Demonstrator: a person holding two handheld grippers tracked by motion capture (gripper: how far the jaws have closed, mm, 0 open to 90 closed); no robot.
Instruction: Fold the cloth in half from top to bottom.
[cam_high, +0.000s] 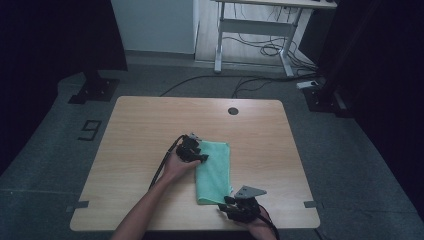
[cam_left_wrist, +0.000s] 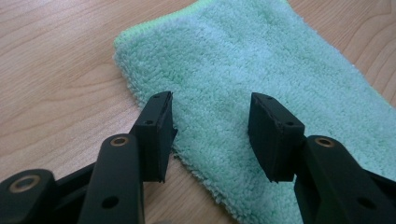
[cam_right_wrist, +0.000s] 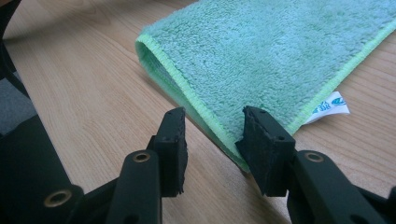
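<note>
High view: close to the person, the right gripper (cam_high: 239, 207) sits at the near end of the green towel (cam_high: 215, 170). Its jaws are apart and hold nothing. In the right gripper view they stand on both sides of the towel's bottom corner, right by its stitched edge (cam_right_wrist: 187, 95) and near a little white tag (cam_right_wrist: 332, 106).

A bit farther out, the left gripper (cam_high: 196, 153) is at the towel's left side. Its jaws are apart too, and they hold nothing.

The towel lies folded and flat in the middle of the wooden table (cam_high: 145, 130).

I think a pinch here could catch just the top layer, because the layers lie tight together. Then the fold would flop open. A jaw could also bump the table and push the towel into a wrinkle.
</note>
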